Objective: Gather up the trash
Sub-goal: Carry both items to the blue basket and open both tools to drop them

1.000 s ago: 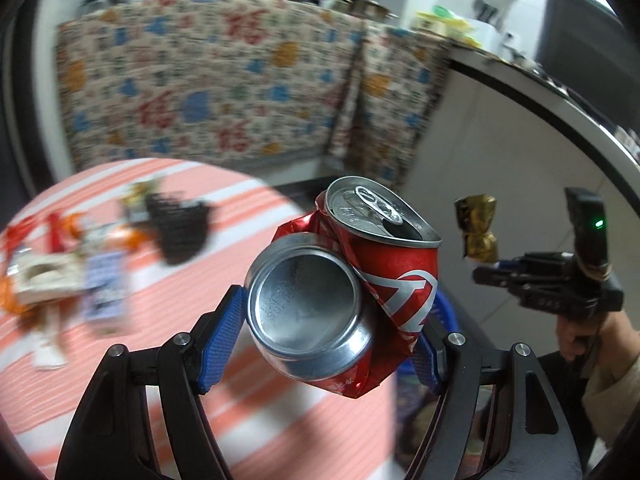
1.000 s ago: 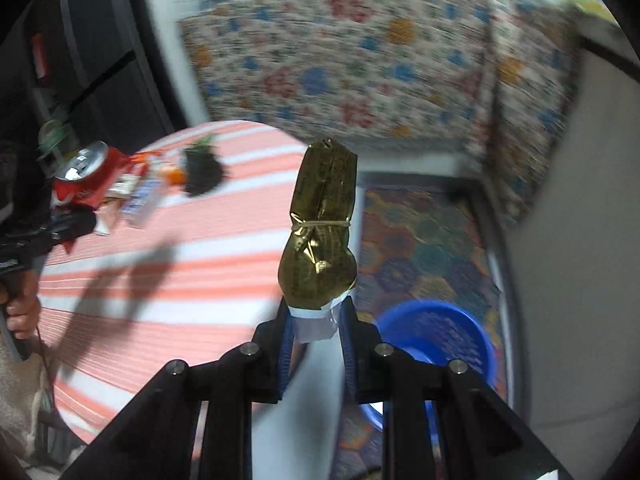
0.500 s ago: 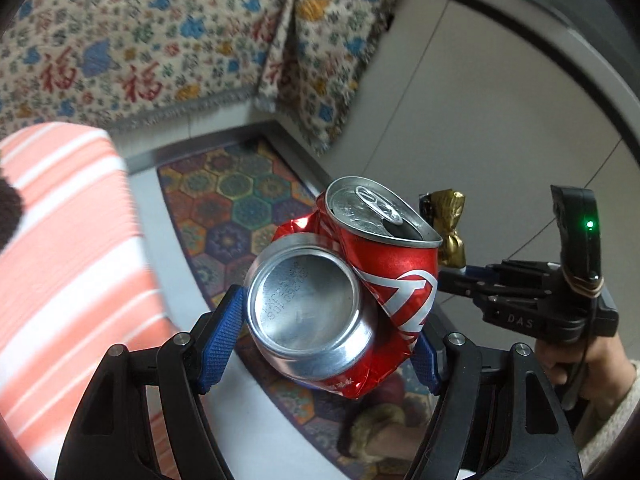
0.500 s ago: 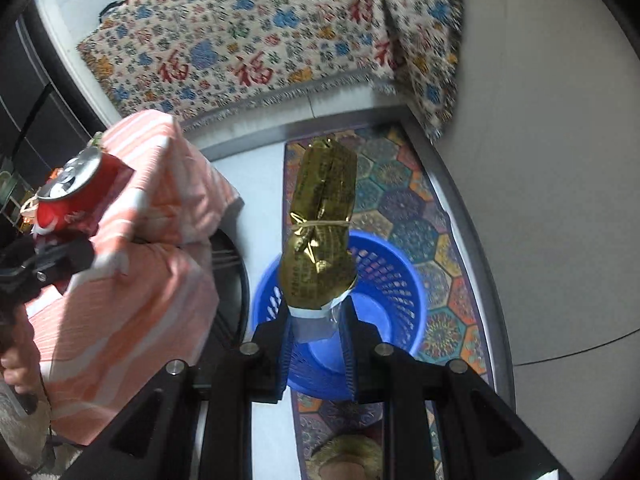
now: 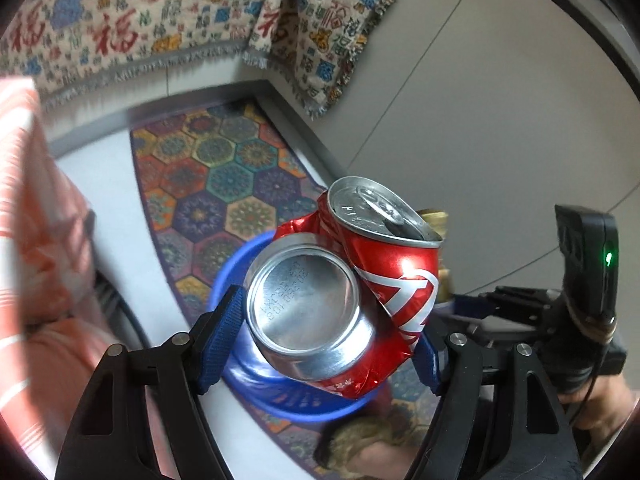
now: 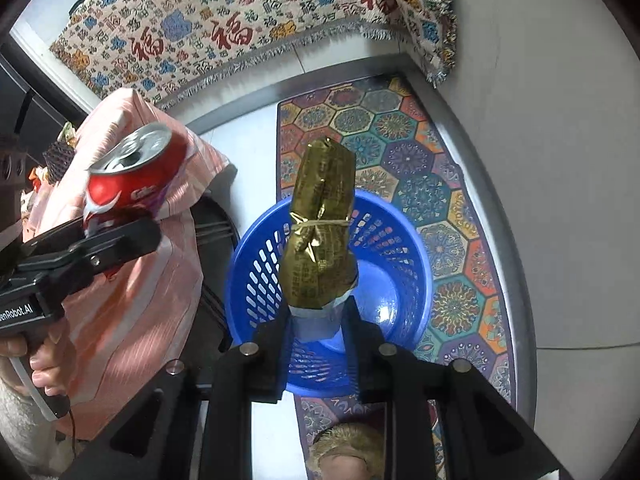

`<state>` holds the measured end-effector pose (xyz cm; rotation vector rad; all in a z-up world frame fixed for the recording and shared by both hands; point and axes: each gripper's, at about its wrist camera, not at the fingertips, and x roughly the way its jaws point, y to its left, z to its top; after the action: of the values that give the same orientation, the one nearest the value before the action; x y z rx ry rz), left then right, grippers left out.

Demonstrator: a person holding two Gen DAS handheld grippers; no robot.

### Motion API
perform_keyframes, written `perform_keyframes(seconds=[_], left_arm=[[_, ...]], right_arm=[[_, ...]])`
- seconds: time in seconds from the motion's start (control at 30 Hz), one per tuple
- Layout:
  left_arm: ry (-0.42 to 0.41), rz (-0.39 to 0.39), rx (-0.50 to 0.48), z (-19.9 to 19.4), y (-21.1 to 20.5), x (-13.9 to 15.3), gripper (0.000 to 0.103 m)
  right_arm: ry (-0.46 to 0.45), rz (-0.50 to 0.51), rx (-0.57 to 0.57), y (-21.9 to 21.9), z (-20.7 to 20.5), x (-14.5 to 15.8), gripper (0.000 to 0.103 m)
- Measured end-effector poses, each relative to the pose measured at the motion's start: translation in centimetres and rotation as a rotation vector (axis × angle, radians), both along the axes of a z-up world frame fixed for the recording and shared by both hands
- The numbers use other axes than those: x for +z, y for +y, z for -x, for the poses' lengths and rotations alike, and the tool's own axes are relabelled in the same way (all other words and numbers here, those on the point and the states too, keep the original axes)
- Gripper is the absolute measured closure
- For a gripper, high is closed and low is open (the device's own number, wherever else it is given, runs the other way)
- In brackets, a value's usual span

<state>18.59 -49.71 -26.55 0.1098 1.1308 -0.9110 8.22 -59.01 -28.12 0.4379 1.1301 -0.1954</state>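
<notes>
The left tool (image 5: pixel 326 336) is clamped on one crushed red soda can (image 5: pixel 344 304); the right tool (image 6: pixel 318 320) pinches one gold foil packet (image 6: pixel 320 236). Both hang above one blue plastic basket (image 6: pixel 404 248) on a hexagon-patterned rug (image 6: pixel 436 184). Beside it stands the counter's striped cloth (image 6: pixel 132 292), with a patterned drape (image 6: pixel 192 28) beyond.

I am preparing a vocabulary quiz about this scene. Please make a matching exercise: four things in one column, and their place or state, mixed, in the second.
Things:
1. crushed red can
2. gold packet
3. blue basket
4. patterned rug

Places or states:
A. flat on the floor under the basket
B. clamped in the left tongs
C. standing on the rug
D. clamped in the right tongs, over the basket

Pairs: 1-B, 2-D, 3-C, 4-A
</notes>
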Motion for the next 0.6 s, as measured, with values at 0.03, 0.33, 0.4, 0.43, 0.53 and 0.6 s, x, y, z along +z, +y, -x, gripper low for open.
perform_keyframes(seconds=[0.03,0.33,0.4,0.43,0.53,0.6], left_arm=[[0.018,0.009,0.012,-0.3,-0.2,-0.3,0.012],[-0.048,0.051,0.065,-0.6,1.3,2.0,0.011],[-0.1,0.058,0.08,0.2,2.7,4.0,0.011],[-0.119,0.065,0.083,0.7,3.5,5.0,0.011],[-0.167,0.075,0.081,1.9,6.0,7.4,0.011],[-0.199,0.079,0.08,2.6,8.0,9.0,0.01]], right_arm=[[0.002,-0.003,0.002,-0.1,-0.1,-0.3,0.054],[-0.027,0.085,-0.039,-0.7,0.6,0.8,0.047],[-0.071,0.144,-0.045,-0.3,0.9,2.4,0.047],[-0.093,0.168,-0.043,-0.1,0.9,3.2,0.047],[-0.185,0.261,-0.027,1.5,0.9,6.3,0.045],[-0.253,0.322,-0.012,3.1,0.7,8.5,0.045]])
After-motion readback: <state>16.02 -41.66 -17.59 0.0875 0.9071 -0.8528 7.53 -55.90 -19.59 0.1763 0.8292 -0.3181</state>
